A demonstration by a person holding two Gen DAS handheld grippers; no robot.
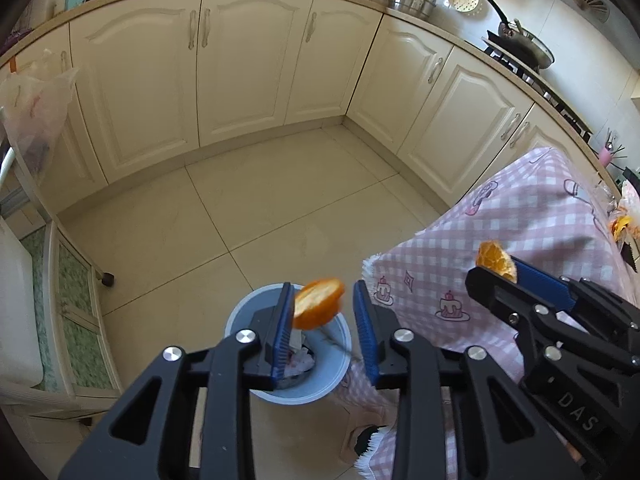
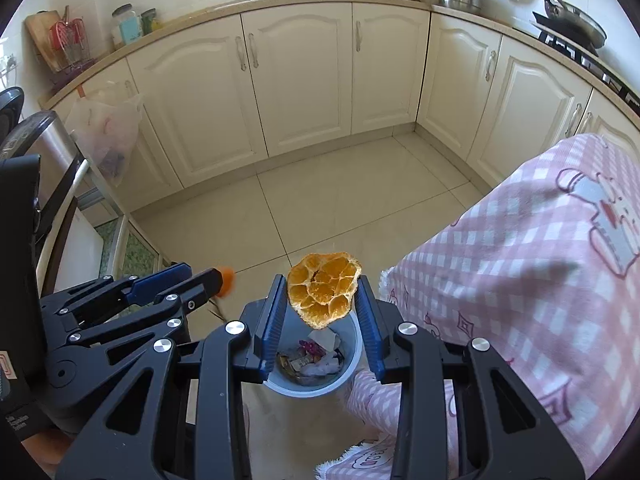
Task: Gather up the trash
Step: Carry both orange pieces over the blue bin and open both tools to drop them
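In the left wrist view a curled orange peel (image 1: 318, 304), blurred, sits between the fingers of my left gripper (image 1: 323, 285). It lies against the left pad and a gap shows at the right pad, so the jaws are open. Directly below stands a pale blue bin (image 1: 332, 376) with paper scraps inside. My right gripper (image 2: 321, 278) is shut on a flat, wide orange peel (image 2: 324, 288), also above the bin (image 2: 354, 360). Each gripper shows in the other's view: the right gripper (image 1: 492, 268) with its peel (image 1: 494, 258), the left gripper (image 2: 204, 274) with an orange blur (image 2: 226, 280).
A table under a pink checked cloth (image 1: 520, 220) (image 2: 520, 260) stands right beside the bin. More peel (image 1: 620, 224) lies on its far edge. A plastic bag (image 1: 36, 120) hangs at the left above a low shelf unit (image 1: 72, 300). Cream cabinets (image 2: 300, 80) line the back.
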